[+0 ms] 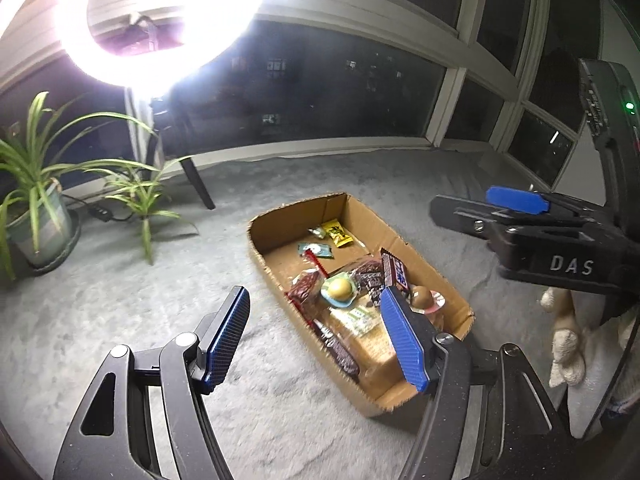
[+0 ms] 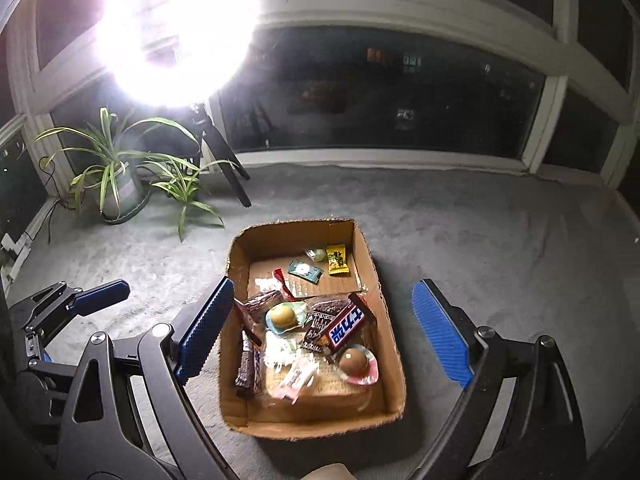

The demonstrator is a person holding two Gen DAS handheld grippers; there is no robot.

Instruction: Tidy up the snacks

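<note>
A shallow cardboard box [image 1: 424, 256] [image 2: 384, 276] lies on the grey carpet and holds several wrapped snacks: a blue Snickers bar [image 2: 346, 326] [image 1: 394, 270], two egg-shaped sweets in clear packs [image 2: 283, 316] [image 2: 356, 360], dark chocolate bars [image 2: 248, 368], a bread pack [image 2: 320, 392], and a yellow packet [image 2: 337, 260] and a green packet [image 2: 306, 270] at the far end. My left gripper [image 1: 316, 336] is open and empty, above the box's left edge. My right gripper [image 2: 332, 328] is open and empty, straddling the box. Each gripper shows in the other's view, the right one [image 1: 516, 200] and the left one [image 2: 100, 292].
A potted spider plant [image 1: 36, 200] [image 2: 116, 184] stands at the back left by the window. A bright ring lamp on a dark tripod [image 2: 224, 160] stands behind the box. A beige cloth toy [image 1: 568, 344] lies at the right. Grey carpet [image 2: 500, 240] surrounds the box.
</note>
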